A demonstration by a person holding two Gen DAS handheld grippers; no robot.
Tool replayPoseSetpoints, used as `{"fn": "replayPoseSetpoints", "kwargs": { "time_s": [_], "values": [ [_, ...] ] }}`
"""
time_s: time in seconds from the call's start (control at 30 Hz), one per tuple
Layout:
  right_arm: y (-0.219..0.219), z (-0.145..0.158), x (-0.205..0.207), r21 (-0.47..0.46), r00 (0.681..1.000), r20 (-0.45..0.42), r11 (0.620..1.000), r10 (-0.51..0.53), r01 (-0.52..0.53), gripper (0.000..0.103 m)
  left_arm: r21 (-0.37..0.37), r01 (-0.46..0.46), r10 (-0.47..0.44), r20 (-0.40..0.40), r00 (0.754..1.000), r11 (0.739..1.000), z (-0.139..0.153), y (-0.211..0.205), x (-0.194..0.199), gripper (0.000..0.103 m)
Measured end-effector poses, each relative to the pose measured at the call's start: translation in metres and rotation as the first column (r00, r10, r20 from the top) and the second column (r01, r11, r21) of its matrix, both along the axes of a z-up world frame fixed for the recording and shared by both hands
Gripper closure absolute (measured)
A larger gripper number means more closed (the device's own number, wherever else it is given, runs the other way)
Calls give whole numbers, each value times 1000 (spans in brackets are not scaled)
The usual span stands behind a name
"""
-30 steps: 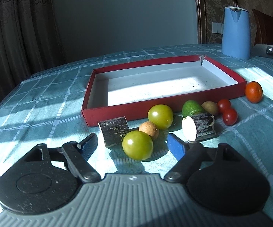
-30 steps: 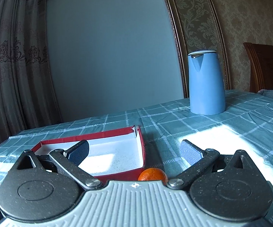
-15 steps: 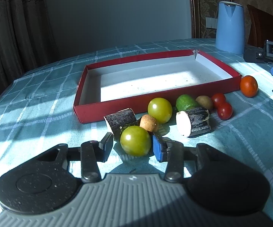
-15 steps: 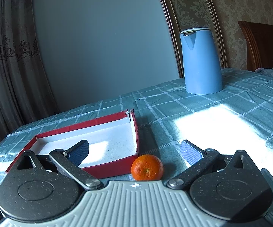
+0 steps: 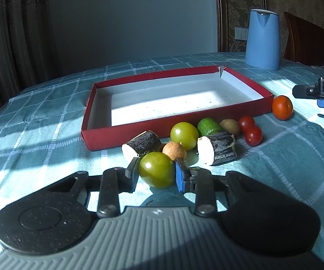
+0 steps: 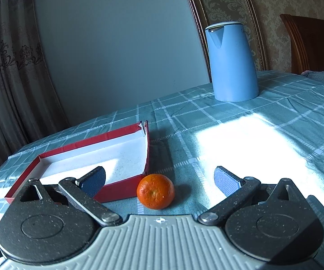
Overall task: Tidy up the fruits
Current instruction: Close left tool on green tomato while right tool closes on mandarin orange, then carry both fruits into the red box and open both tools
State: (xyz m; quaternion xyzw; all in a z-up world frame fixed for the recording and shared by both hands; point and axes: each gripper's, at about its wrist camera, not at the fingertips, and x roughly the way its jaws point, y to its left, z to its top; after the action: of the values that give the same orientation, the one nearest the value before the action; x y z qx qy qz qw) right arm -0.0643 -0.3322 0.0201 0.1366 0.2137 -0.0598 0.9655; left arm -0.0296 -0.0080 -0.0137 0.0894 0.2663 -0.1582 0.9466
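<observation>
Only my left view shows the fruit cluster before the red box (image 5: pixel 198 135); there my left gripper (image 5: pixel 156 172) clamps a glossy green tomato (image 5: pixel 157 169) on the tablecloth. My right gripper (image 6: pixel 159 177) sits wide apart around the orange (image 6: pixel 155 191), untouched. Right gripper's body is cut off at left view's edge.

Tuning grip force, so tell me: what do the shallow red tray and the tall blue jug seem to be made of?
The shallow red tray looks like thin cardboard, matte red outside and white inside; its far corner is split open. The tall blue jug looks like smooth plastic with a satin sheen, though coated metal is possible.
</observation>
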Motion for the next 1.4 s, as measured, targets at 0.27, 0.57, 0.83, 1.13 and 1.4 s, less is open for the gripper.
{"fn": "replayPoseSetpoints", "kwargs": {
  "time_s": [0.27, 0.57, 0.83, 1.13, 1.4],
  "values": [
    [2, -13, 2, -95, 993, -106, 993, 56, -66, 0, -14, -6, 6, -8, 1000, 1000, 1, 2, 2, 73],
    [20, -22, 65, -188, 967, -246, 975, 72, -121, 24, -17, -8, 8, -11, 1000, 1000, 1, 3, 2, 73],
    [23, -19, 58, -164, 968, -209, 972, 135, -171, 61, -14, 0, 1, 30, 1000, 1000, 2, 1, -4, 73],
    [19, -11, 41, -139, 986, -111, 981, 122, -137, 61, -44, -11, 14, 50, 999, 999, 6, 4, -5, 73],
    [45, 23, 31, -273, 988, 63, 955, 142, -120, 61, -119, -35, 39, 33, 999, 992, 24, 9, 12, 73]
  ]
}}
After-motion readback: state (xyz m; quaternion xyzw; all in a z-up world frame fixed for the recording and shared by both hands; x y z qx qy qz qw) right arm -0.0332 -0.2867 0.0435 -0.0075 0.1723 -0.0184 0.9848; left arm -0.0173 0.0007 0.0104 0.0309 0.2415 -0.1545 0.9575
